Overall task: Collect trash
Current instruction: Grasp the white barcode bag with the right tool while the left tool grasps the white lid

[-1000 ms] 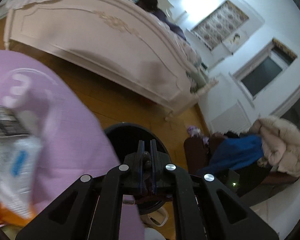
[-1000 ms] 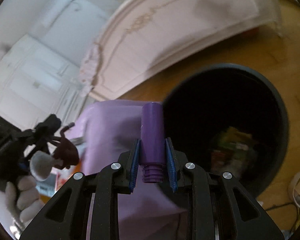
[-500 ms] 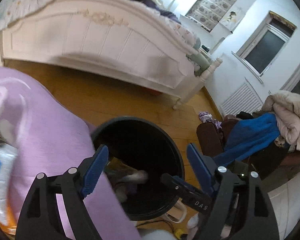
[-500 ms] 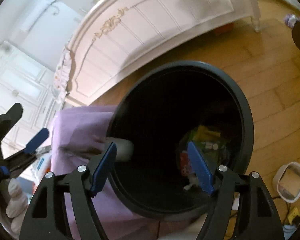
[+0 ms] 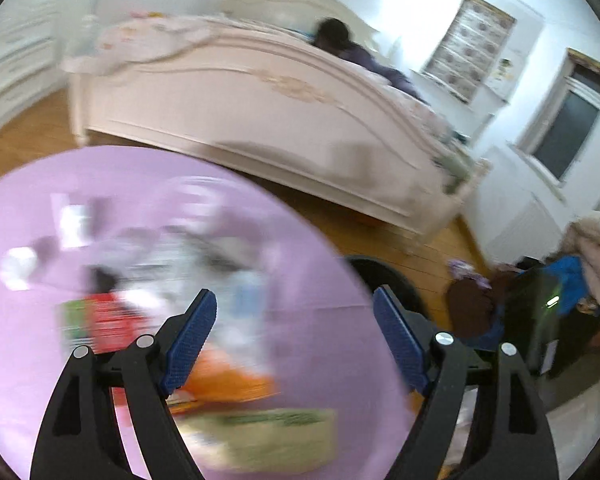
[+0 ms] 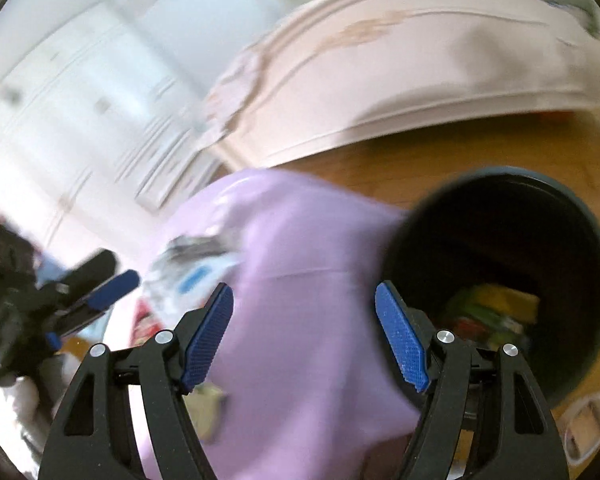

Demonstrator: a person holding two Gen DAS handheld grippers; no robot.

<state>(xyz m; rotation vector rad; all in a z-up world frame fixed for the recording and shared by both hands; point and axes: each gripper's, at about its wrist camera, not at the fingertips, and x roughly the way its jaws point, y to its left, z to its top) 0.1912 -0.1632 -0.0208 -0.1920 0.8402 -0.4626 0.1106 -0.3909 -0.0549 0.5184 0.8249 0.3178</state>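
Observation:
A round table with a purple cloth (image 5: pixel 40 216) (image 6: pixel 300 280) holds blurred trash: a red packet (image 5: pixel 108 316), an orange wrapper (image 5: pixel 228 380), a green-and-cream packet (image 5: pixel 268 428) and a clear crinkled wrapper (image 6: pixel 196 264). A black bin (image 6: pixel 572 248) stands right of the table with coloured wrappers inside (image 6: pixel 492 312); its rim shows in the left wrist view (image 5: pixel 380 272). My left gripper (image 5: pixel 296 340) is open and empty above the table. My right gripper (image 6: pixel 304 336) is open and empty over the table's edge by the bin. The left gripper also shows in the right wrist view (image 6: pixel 100 292).
A white bed (image 5: pixel 260 120) stands across the wooden floor (image 5: pixel 360 232). White cabinets (image 6: pixel 80 100) line the wall. A chair piled with clothes (image 5: pixel 572 280) stands at the right. A small white object (image 6: pixel 584 428) lies on the floor by the bin.
Both grippers opened and dropped their items into the bin. Both then swung left from over the bin to over the purple table.

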